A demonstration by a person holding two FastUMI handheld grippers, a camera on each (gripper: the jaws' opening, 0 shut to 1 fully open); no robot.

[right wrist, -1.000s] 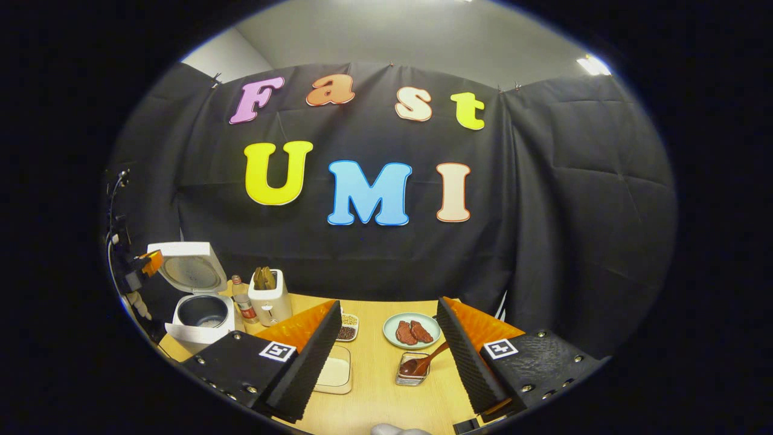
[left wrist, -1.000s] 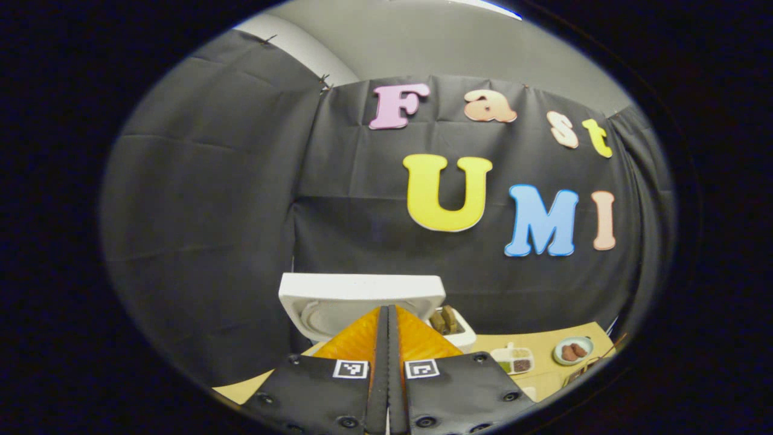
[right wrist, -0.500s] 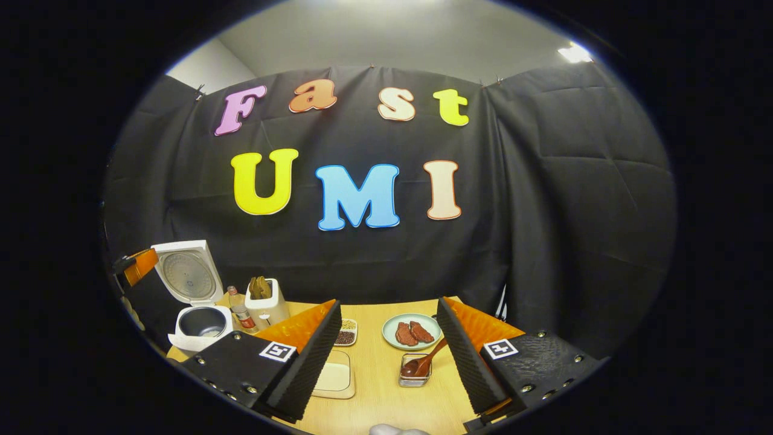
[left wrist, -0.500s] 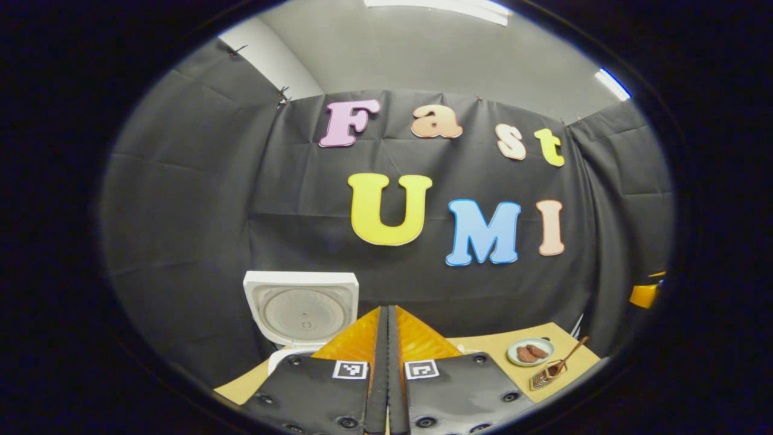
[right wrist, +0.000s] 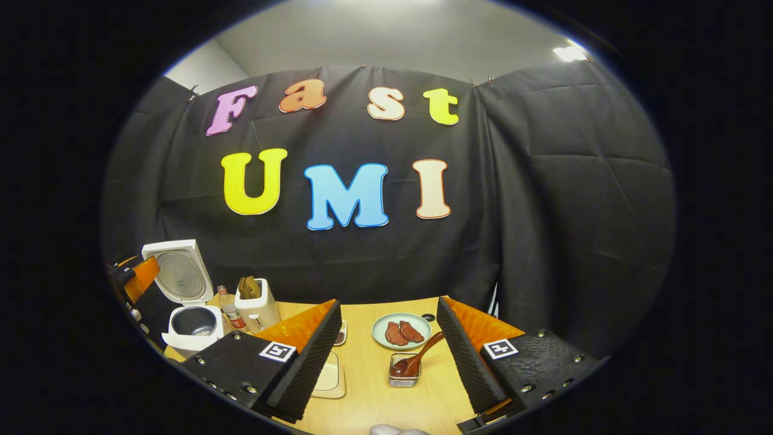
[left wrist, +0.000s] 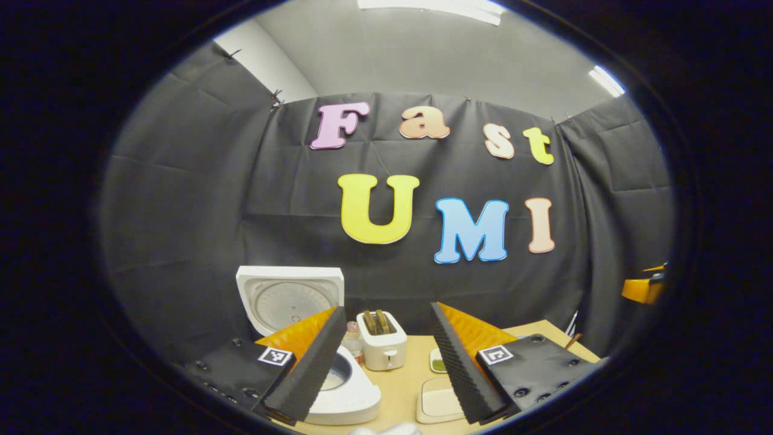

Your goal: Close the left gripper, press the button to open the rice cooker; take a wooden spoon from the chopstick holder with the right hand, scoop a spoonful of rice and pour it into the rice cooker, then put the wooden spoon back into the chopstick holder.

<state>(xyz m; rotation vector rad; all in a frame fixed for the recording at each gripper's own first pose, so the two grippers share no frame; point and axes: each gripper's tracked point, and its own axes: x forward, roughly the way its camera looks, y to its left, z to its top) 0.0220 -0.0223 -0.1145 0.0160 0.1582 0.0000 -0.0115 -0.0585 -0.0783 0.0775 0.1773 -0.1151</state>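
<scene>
left gripper (left wrist: 381, 356): jaws apart, holding nothing, above table's left end
right gripper (right wrist: 386, 350): jaws apart, empty
rice cooker (right wrist: 192, 323): lid up, table's (right wrist: 368, 386) far-left corner
wooden spoon (right wrist: 416, 361): in chopstick holder (right wrist: 403, 371), mid-table, between right fingers

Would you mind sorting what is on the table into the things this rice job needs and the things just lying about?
For the job:
rice cooker, lid up
wooden spoon, in the chopstick holder
right gripper, open
left gripper, open

Lying about:
toaster
plate of meat
small bottle
flat white dish
</scene>
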